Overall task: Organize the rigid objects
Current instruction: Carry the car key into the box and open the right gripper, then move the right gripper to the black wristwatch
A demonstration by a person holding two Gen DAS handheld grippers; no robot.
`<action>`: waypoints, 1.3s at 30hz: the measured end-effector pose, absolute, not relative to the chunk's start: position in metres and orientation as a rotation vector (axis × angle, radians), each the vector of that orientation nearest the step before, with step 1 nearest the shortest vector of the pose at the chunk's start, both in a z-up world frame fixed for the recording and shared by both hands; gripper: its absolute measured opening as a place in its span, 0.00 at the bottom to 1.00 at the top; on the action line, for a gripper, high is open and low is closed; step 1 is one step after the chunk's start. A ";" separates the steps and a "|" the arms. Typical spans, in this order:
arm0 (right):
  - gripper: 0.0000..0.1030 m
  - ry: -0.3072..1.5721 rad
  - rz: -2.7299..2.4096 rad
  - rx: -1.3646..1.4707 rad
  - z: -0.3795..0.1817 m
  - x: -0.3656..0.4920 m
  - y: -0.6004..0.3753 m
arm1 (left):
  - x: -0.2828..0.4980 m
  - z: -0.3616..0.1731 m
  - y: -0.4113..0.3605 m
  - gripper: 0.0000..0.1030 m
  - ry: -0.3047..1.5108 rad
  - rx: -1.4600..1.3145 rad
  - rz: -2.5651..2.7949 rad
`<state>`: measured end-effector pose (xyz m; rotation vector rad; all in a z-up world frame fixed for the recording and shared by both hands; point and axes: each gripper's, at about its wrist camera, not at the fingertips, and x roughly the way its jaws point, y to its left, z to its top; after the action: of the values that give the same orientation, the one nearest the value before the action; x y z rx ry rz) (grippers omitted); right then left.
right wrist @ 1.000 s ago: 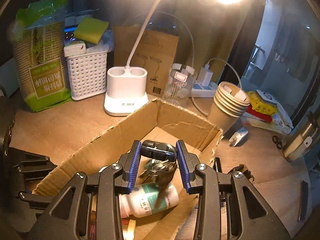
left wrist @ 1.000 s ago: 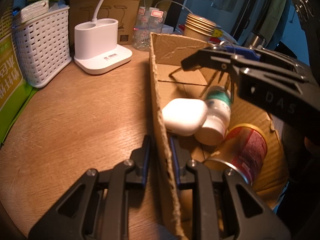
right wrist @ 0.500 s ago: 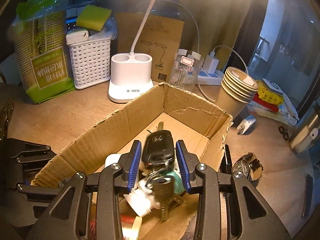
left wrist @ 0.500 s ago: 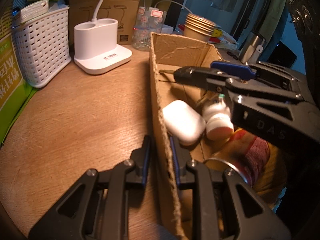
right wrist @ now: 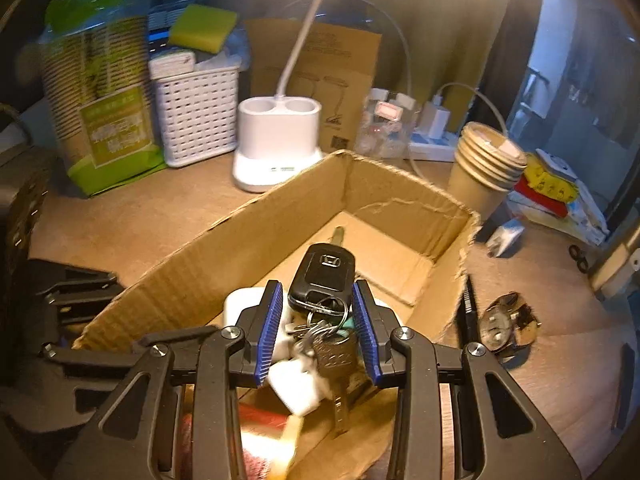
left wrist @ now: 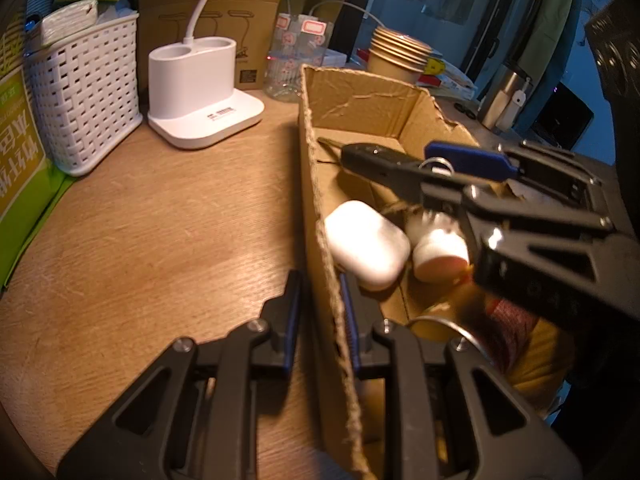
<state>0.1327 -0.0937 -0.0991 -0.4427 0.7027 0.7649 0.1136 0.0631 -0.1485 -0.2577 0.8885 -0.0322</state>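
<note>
A warm wooden tabletop (left wrist: 160, 240) under lamplight carries an open cardboard box (right wrist: 248, 248), the landmark here. Behind the box stand a white lamp base (right wrist: 278, 140), a white lattice basket (right wrist: 196, 112) and a stack of paper cups (right wrist: 486, 164); dim blue room lies beyond. The right gripper (right wrist: 318, 332) hangs over the box, its blue pads clamped on a black car key fob (right wrist: 322, 276). The fob's long axis runs away from the camera toward the box's far wall, its metal blade leading and its key ring dangling nearest the gripper. The left gripper (left wrist: 318, 316) is pinched narrow onto the box's near side wall.
</note>
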 end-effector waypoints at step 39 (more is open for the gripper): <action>0.50 0.611 0.577 -0.180 -0.069 0.151 -0.184 | 0.113 -0.147 0.063 0.20 0.889 -0.258 -0.031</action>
<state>0.1513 -0.1838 -0.0686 -0.1801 0.6108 0.5772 0.1134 0.0630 -0.1470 -0.2576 0.8885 -0.0309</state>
